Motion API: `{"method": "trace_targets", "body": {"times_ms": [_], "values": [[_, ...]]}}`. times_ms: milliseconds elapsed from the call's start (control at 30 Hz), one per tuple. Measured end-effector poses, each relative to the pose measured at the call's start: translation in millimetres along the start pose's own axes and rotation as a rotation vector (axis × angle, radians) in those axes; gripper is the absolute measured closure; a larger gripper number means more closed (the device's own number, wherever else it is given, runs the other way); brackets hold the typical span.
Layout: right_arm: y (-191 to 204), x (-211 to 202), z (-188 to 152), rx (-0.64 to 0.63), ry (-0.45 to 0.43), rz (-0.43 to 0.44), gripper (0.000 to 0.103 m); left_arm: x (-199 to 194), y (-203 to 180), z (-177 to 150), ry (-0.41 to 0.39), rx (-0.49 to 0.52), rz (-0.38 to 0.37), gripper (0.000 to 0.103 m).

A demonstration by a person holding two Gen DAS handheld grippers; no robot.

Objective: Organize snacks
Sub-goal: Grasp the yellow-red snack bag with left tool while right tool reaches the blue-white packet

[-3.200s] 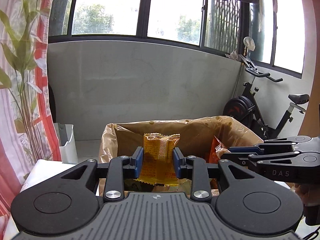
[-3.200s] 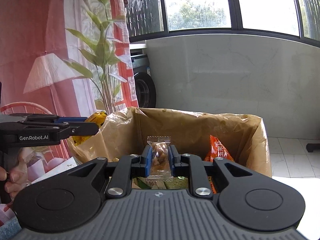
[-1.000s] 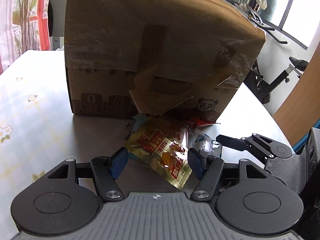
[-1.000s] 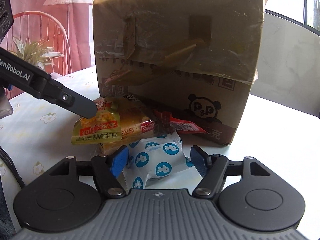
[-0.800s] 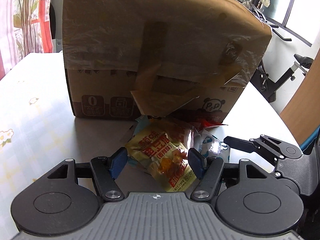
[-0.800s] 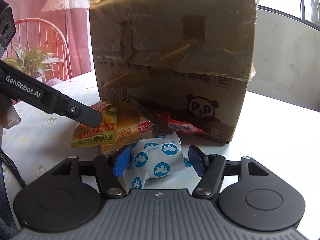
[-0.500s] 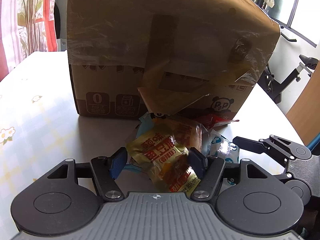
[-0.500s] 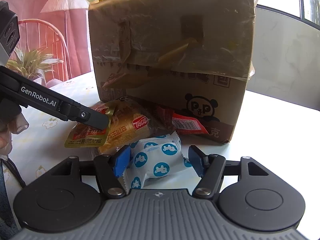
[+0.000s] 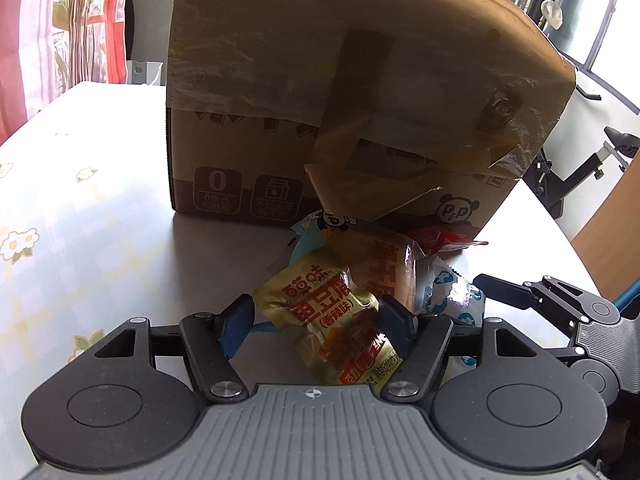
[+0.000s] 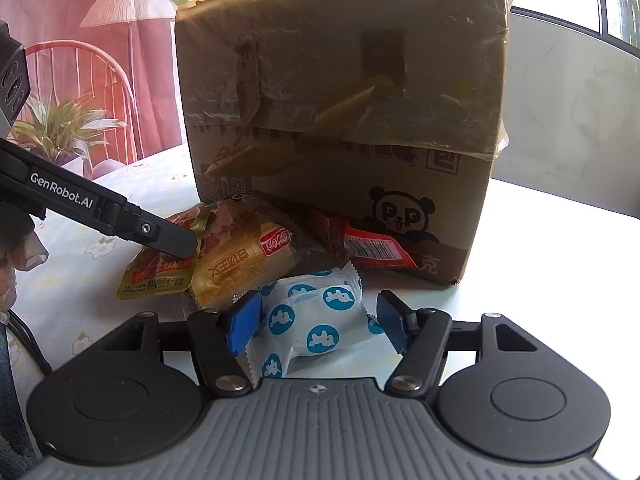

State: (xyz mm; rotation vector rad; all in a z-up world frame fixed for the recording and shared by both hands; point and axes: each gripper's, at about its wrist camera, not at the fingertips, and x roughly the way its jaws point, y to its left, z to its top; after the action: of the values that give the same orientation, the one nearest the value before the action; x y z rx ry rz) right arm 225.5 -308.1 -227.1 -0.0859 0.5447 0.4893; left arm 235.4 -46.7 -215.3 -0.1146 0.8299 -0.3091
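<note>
A taped cardboard box [image 9: 360,92] stands on the table, also in the right wrist view [image 10: 340,120]. A pile of snacks lies at its foot. My left gripper [image 9: 316,324] is open around a gold packet [image 9: 332,316], its right pad touching the packet. My right gripper [image 10: 320,320] is open around a white packet with blue dots [image 10: 312,320]. A bread packet [image 10: 240,260] and a red packet [image 10: 368,248] lie behind. The left gripper's finger [image 10: 168,236] rests over the gold packet [image 10: 156,276].
The table has a floral cloth [image 9: 60,208] on the left. A red chair [image 10: 80,80] and a plant [image 10: 60,128] stand beyond the table. An exercise bike [image 9: 580,168] is at the right behind the box.
Both grippers let go of their snacks at the box top and came down to the pile. In the last second both moved closer, their open jaws now around the gold and dotted packets.
</note>
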Motion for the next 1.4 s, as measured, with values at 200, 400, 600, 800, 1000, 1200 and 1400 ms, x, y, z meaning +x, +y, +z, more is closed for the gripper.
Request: {"method": "trace_targets", "body": {"times_ms": [200,400,600,800,1000,1200,1400], "values": [[0,0,0,0.001,0.000,0.001,0.037,1,2,-1,0.000,-0.006,-0.013,0.030],[0,0,0,0.003,0.000,0.001,0.037,3,4,-2,0.005,-0.030,-0.038,0.031],[0,0,0,0.005,0.000,0.002,0.037,-12,-2,0,-0.063,0.025,-0.034,0.065],[0,1,-1,0.007,0.001,0.002,0.037,-21,1,5,-0.089,0.022,-0.021,0.101],[0,0,-1,0.007,0.001,0.003,0.037,-35,10,13,-0.167,-0.009,-0.010,0.101],[0,1,-1,0.009,0.001,0.004,0.037,-30,29,18,-0.147,-0.070,0.028,0.101],[0,1,-1,0.010,0.002,0.005,0.037,-22,34,19,-0.131,-0.110,-0.003,0.065]]}}
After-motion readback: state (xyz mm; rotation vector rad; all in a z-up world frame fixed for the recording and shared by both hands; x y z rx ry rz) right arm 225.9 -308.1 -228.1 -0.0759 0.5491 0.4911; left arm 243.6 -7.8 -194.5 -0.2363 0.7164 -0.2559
